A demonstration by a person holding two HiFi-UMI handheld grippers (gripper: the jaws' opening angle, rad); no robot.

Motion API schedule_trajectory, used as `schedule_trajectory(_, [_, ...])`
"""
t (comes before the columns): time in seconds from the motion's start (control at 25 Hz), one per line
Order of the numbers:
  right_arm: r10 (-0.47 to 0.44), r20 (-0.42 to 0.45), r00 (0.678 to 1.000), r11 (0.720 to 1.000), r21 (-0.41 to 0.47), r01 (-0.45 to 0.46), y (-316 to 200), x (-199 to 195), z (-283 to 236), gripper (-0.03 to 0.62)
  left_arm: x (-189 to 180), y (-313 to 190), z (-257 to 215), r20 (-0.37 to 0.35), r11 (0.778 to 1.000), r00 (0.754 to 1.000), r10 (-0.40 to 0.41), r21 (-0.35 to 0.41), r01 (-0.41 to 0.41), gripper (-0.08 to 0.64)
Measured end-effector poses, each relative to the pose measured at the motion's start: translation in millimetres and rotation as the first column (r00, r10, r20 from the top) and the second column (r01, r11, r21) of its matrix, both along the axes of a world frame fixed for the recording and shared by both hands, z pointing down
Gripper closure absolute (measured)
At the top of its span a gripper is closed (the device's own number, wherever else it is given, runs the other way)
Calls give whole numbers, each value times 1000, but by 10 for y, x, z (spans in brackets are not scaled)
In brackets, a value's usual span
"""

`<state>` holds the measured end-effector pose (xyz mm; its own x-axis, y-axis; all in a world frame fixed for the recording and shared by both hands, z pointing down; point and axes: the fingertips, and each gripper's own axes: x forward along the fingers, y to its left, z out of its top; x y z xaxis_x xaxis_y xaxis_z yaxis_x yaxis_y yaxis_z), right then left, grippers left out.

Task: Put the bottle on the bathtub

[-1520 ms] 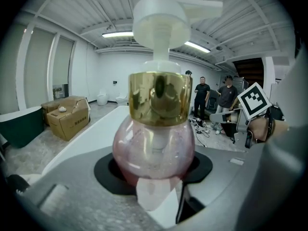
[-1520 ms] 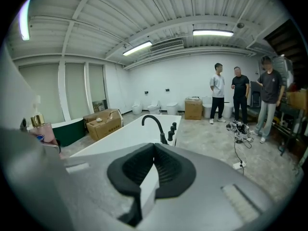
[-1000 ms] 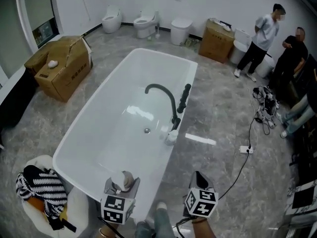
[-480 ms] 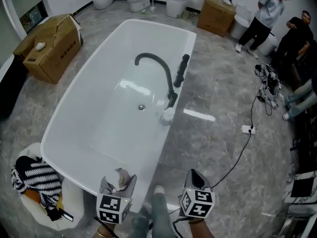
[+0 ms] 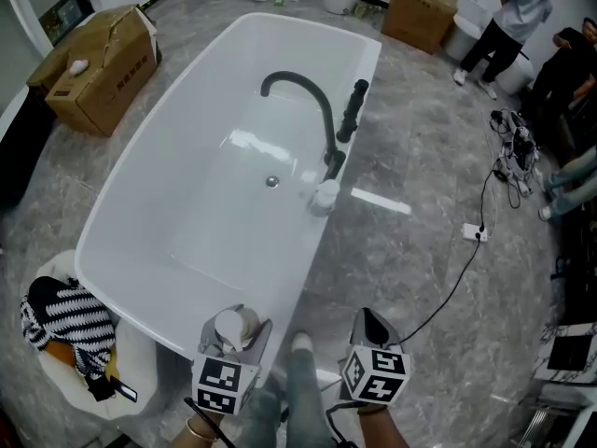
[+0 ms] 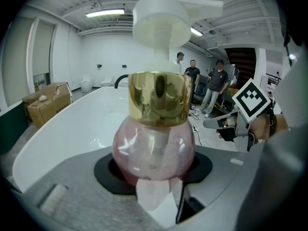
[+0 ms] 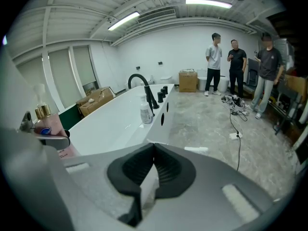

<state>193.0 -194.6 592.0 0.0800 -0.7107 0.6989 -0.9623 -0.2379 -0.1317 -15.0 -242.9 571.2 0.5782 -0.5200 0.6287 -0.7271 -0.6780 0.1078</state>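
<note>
Grey floor (image 5: 420,147): bathtub (image 5: 147,157), box (image 5: 98,68), cable (image 5: 456,289), perhaps basket (image 5: 142,373).

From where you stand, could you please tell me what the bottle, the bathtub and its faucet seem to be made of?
Bottle: clear pink-tinted plastic or glass, glossy with highlights; mirror-shiny gold collar; matte white, plastic-looking pump.
Bathtub: smooth glossy white with bright reflections, probably acrylic or ceramic.
Faucet: matte black, likely coated metal.

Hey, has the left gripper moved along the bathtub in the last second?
No, not noticeably. The left gripper, shut on the bottle, sits at the bathtub's near rim, just as before.
</note>
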Motion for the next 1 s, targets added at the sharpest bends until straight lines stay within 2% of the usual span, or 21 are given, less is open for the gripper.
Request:
schedule_trajectory(0.32, [30,27,999,999,-13,-29,52,67,98,591,200,-119,42,-3,999,999,45,14,-45,333])
schedule_trajectory(0.48, [42,33,999,999,-21,-41,95,158,146,591,345,-171,91,-26,999,998,49,3,-49,333])
schedule_trajectory(1.0, [111,51,992,993,-53,-109,248,489,303,591,700,-341,293,-1,995,996,94,-13,-94,333])
